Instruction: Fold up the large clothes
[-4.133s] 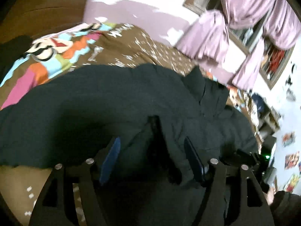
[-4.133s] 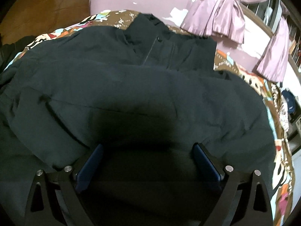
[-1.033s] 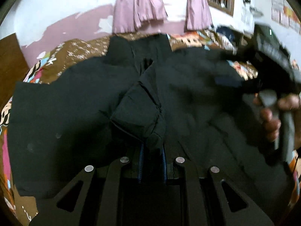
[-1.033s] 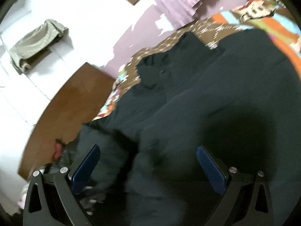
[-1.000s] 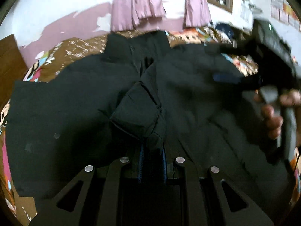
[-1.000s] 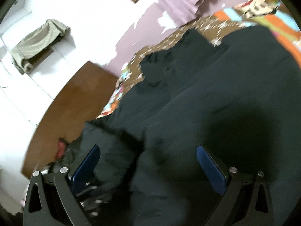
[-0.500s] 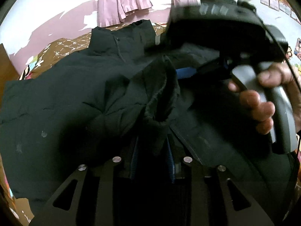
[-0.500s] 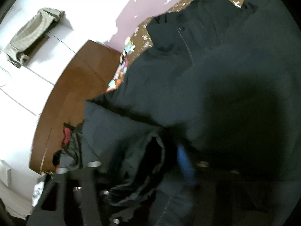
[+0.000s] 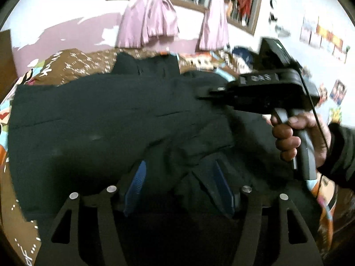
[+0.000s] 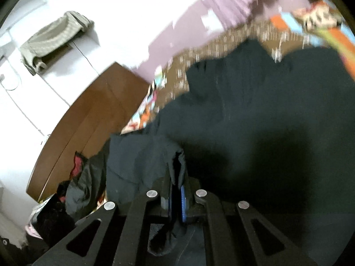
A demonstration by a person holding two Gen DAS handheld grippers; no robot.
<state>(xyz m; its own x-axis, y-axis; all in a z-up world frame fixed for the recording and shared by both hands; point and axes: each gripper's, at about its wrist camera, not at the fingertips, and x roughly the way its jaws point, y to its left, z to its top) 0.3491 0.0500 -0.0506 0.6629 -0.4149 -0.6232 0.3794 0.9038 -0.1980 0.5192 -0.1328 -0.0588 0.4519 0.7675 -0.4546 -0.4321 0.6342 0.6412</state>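
A large black jacket lies spread over a patterned bedspread, collar toward the wall. In the left wrist view my left gripper hovers low over the jacket's near part. Its jaws are opening, and a loose fold of black cloth lies between the blue pads without being pressed. A hand holds my right gripper in from the right over the jacket. In the right wrist view that right gripper is shut on the jacket's sleeve cuff, which stands up from the pinch.
Pink curtains hang on the wall behind the bed. A brown wooden headboard stands at the left, with a heap of dark clothes below it. Posters and clutter fill the right wall.
My left gripper's jaws have parted and let go of the sleeve fold. The right gripper swung in, closed on the sleeve cuff and rose with it.
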